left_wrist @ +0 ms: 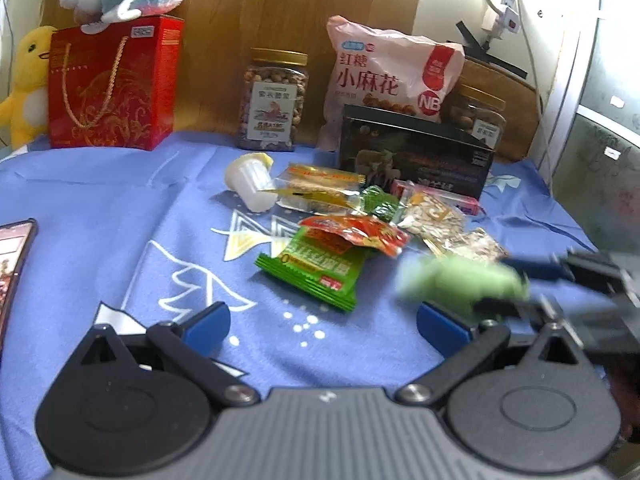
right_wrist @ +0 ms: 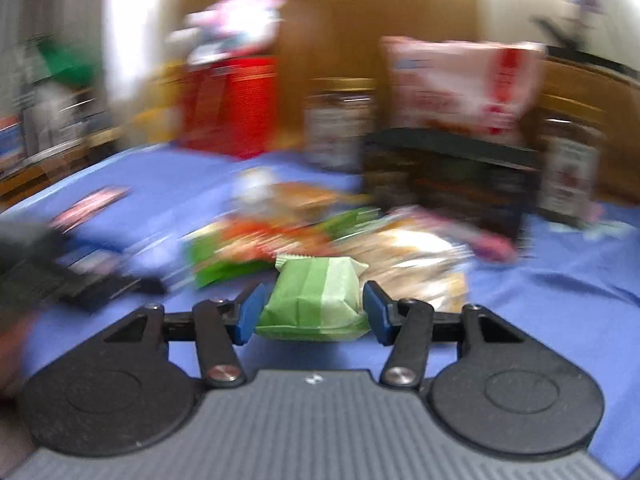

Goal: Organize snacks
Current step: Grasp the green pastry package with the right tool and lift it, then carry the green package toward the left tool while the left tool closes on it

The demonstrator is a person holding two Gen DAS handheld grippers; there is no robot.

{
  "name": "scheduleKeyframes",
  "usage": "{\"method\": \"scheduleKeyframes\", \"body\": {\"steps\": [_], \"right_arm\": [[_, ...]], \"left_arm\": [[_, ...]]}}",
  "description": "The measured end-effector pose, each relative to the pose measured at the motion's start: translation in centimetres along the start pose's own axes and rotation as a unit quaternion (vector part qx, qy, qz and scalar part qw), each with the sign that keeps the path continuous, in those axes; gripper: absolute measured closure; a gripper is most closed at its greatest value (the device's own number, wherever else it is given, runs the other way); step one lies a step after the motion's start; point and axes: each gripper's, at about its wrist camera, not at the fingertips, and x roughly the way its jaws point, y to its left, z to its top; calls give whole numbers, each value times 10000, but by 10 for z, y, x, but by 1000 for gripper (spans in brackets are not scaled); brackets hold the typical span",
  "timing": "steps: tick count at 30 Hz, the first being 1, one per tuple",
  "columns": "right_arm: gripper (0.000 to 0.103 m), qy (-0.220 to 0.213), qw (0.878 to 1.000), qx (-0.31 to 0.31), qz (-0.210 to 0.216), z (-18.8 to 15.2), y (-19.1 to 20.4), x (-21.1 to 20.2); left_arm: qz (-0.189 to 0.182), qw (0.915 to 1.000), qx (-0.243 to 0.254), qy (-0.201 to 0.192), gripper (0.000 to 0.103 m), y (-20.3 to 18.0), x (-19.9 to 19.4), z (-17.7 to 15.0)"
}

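My right gripper [right_wrist: 314,314] is shut on a light green snack packet [right_wrist: 312,296], with a blue pad against each side. The left wrist view shows the same packet [left_wrist: 456,284] as a blur at the right, with the right gripper [left_wrist: 510,286] behind it. My left gripper [left_wrist: 324,326] is open above the blue cloth [left_wrist: 120,200] and has nothing between its fingers. Just beyond it lies a loose pile: a dark green packet [left_wrist: 316,272], a red packet [left_wrist: 356,236], a seed packet [left_wrist: 432,212], a yellow-wrapped bar [left_wrist: 320,188] and a white jelly cup [left_wrist: 250,180].
Along the back stand a red gift box [left_wrist: 112,84], a nut jar [left_wrist: 274,100], a pink bag [left_wrist: 388,72], a dark box [left_wrist: 416,156] and a second jar [left_wrist: 480,116]. A phone [left_wrist: 12,256] lies at the left edge. A yellow plush [left_wrist: 28,80] sits far left.
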Motion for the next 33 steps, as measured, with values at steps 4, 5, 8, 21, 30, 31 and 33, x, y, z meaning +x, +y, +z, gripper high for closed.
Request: {"method": "scheduleKeyframes", "body": {"steps": [4, 5, 8, 21, 30, 31, 33], "right_arm": [[42, -25, 9991, -333, -246, -17, 11, -23], [42, -17, 9984, -240, -518, -18, 8, -23], [42, -98, 9961, 417, -775, -22, -8, -28], [17, 56, 9991, 365, -227, -42, 30, -32], [18, 159, 9947, 19, -1012, -44, 31, -24], [18, 117, 9913, 27, -1310, -44, 26, -27], [18, 33, 9845, 183, -1742, -45, 13, -34]], "left_arm": [[-121, 9999, 25, 108, 0, -3, 6, -2], [-141, 9998, 39, 124, 0, -4, 6, -3], [-181, 9997, 80, 129, 0, -6, 5, -4], [-348, 9991, -23, 236, 0, -2, 8, -3], [-414, 9989, 44, 224, 0, -4, 6, -4], [-434, 9988, 61, 221, 0, -5, 6, -3], [-514, 9983, 103, 241, 0, -7, 7, -1]]}}
